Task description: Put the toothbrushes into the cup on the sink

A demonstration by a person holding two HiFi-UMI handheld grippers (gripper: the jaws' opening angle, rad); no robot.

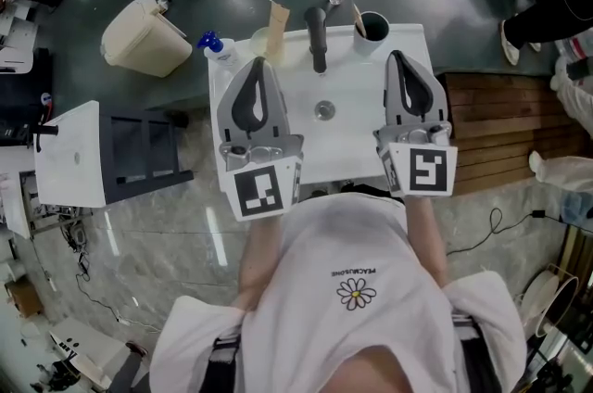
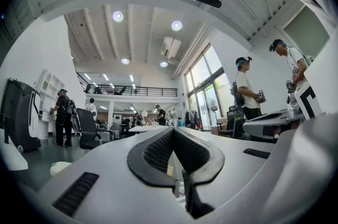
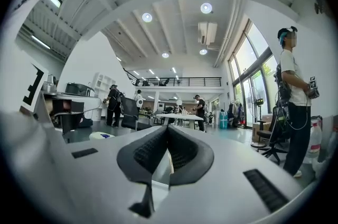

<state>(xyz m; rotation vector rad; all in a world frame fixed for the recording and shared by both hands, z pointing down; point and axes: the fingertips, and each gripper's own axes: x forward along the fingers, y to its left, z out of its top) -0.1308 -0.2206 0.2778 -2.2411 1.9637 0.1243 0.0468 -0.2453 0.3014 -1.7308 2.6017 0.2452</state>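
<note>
Head view: white sink (image 1: 371, 150) in front of person in white T-shirt (image 1: 357, 261) w/ daisy print. The small upside-down lettering over the daisy is too small to read for sure. Dark cup (image 1: 372, 28) stands at back right corner of sink, just right of dark tap (image 1: 318, 39). One toothbrush (image 1: 357, 16) leans in the cup. Blue-topped spray bottle (image 1: 213, 45) sits at back left corner. Left gripper (image 1: 260, 65) hovers over sink's left part, right gripper (image 1: 398, 59) over its right part, both short of the cup. Each cube carries a black & white square marker, no letters.

Left gripper view: left gripper (image 2: 173, 133) tilts up at a big hall. Jaw tips are pressed together, nothing betw. them. Person (image 2: 246, 90) w/ headgear stands at right.

Right gripper view: right gripper (image 3: 168, 130) has its tips closed too, nothing held. Another person (image 3: 293, 99) stands at right by the windows. No readable writing here.
</note>
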